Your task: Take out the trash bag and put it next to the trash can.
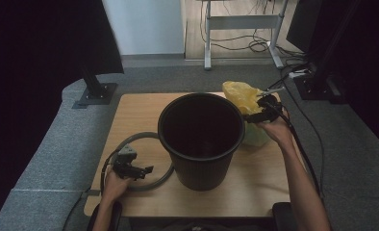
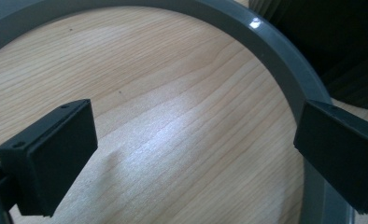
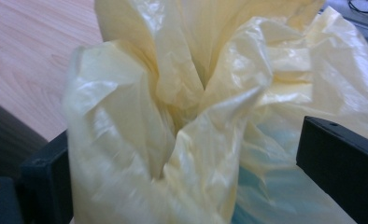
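**Lining the bin: ring and bag in reach**

The left gripper [image 1: 138, 169] sat open over the grey ring [image 1: 151, 136], one jaw across its band, left of the black waste bin [image 1: 200, 139]. Right of the bin, the right gripper [image 1: 259, 109] stood open around the yellow plastic bag [image 1: 243, 95], not yet pinching it. Best to close on bunched film before lifting.

A: Count on the table [image 1: 134, 110]?
B: One black bin [image 1: 200, 139], one grey ring [image 1: 142, 161], one yellow plastic bag [image 1: 243, 96].
A: Claws?
B: Two: left claw [image 1: 146, 170], right claw [image 1: 255, 109]. Nothing else to count.
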